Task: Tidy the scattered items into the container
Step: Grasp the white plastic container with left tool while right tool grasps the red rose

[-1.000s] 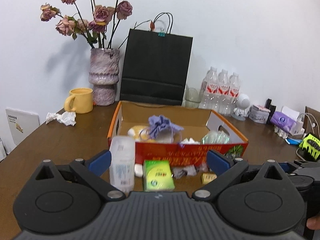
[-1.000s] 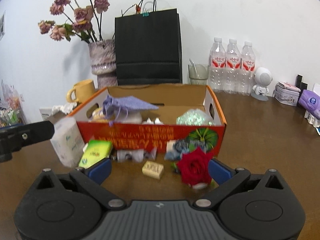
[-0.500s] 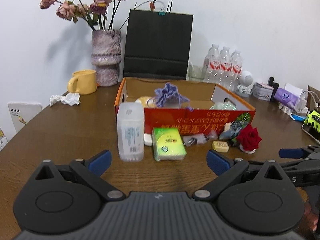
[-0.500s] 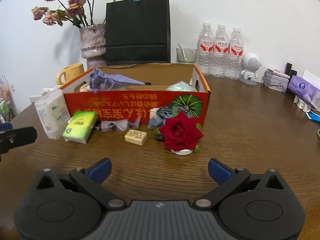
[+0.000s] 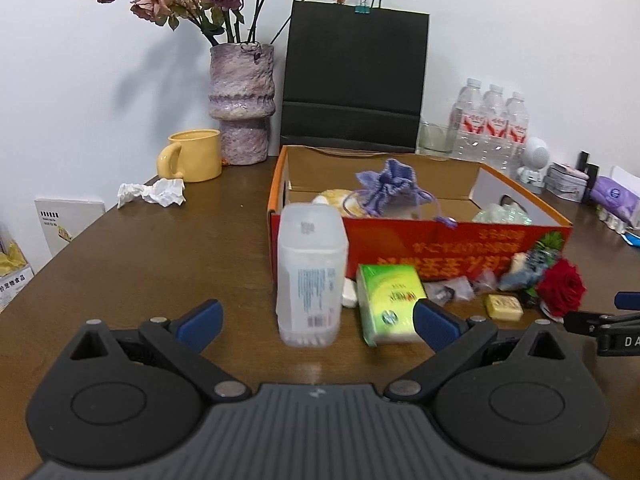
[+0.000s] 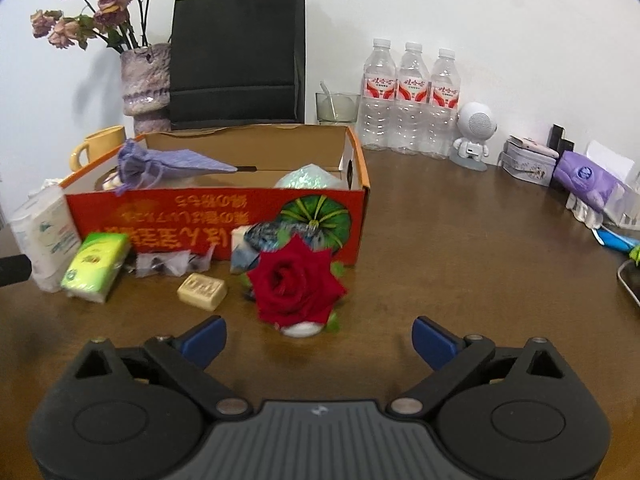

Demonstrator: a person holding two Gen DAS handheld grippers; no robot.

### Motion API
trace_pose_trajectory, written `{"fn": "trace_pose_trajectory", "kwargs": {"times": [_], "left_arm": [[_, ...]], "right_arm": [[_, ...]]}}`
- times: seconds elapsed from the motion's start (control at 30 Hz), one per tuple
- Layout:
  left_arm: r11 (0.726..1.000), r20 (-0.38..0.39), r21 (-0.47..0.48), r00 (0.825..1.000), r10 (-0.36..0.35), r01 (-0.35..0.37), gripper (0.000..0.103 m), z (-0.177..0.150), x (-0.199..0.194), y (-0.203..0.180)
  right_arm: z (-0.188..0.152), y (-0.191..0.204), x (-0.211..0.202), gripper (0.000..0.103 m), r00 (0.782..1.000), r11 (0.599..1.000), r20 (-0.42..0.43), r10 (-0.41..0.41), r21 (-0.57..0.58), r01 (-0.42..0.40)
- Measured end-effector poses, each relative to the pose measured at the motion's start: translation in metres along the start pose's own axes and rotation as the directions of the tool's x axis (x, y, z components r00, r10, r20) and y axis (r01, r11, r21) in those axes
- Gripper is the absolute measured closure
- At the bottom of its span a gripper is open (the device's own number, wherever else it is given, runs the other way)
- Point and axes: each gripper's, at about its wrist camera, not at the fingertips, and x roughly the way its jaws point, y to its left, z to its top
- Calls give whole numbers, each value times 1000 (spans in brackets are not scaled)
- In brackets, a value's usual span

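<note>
Through the left wrist camera I am looking past my left gripper, its blue-tipped jaws standing wide apart with nothing clamped; the clear plastic cotton-swab box is standing upright on the brown table just ahead of the gap, and the green tissue pack is lying beside it, close to the right fingertip. Behind them the orange cardboard box is sitting open, holding a lilac drawstring pouch and a crinkled pale green wrapper. Along the box's front wall I am seeing small clear packets, a cream soap bar and a red rose. In the right wrist camera my right gripper is showing jaws well apart, having just been closing a little, with nothing pressed between them; the red rose, full-petalled on a white base with green leaves, is resting on the table just ahead of the gap, nearer the left fingertip. To its left the soap bar, the packets, the tissue pack and the swab box are lying in a row before the cardboard box, all outside it.
</note>
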Motion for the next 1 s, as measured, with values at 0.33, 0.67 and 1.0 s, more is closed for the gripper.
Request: {"fn": "trace_pose_trajectory", "kwargs": {"times": [0.33,0.67,1.0], "left_arm": [[997,20,-63,999,-45,46,27,11,34,8],[995,35,-72,998,-60,62,61,4,31,16],[995,57,-80,997,-57,61,61,1,24,19]], "right_arm": [[12,0,34,40,999,999,-37,34,20,-33],[6,7,15,55,997,998,37,67,-6,-67],[3,0,7,55,995,996,68,76,29,-79]]}}
